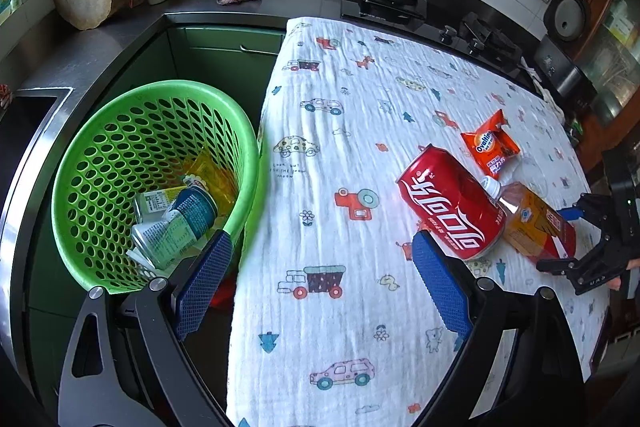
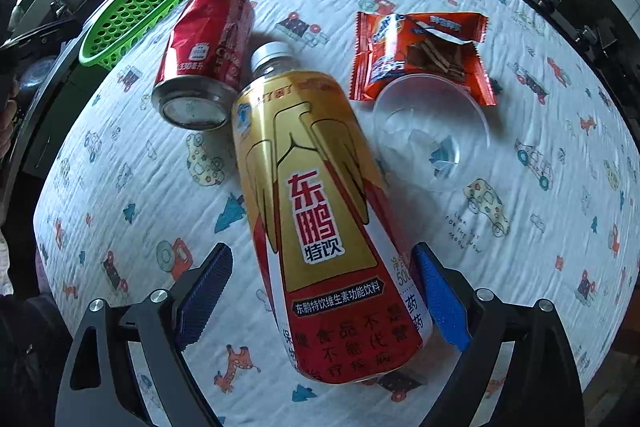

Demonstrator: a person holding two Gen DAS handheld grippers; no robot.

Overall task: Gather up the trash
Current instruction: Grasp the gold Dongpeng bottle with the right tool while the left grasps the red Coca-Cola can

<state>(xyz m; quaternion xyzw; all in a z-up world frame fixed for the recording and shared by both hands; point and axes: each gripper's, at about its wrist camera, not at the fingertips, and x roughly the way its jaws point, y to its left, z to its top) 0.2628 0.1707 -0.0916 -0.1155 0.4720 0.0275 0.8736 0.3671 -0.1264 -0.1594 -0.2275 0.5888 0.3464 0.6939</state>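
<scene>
My right gripper [image 2: 322, 291] straddles the gold-and-red plastic drink bottle [image 2: 320, 211] lying on the tabletop beside the dented red can [image 2: 206, 57], jaws wide, gripping nothing. I should sink lower and close squarely across its belly. My left gripper [image 1: 322, 285] hangs open, empty.

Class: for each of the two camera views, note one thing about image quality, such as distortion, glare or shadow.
Left wrist view: fisheye bends the cloth-covered table edge and darkens the corners. Right wrist view: glare on the gold bottle, which casts only a soft shadow; the clear cup is hard to make out.
</scene>
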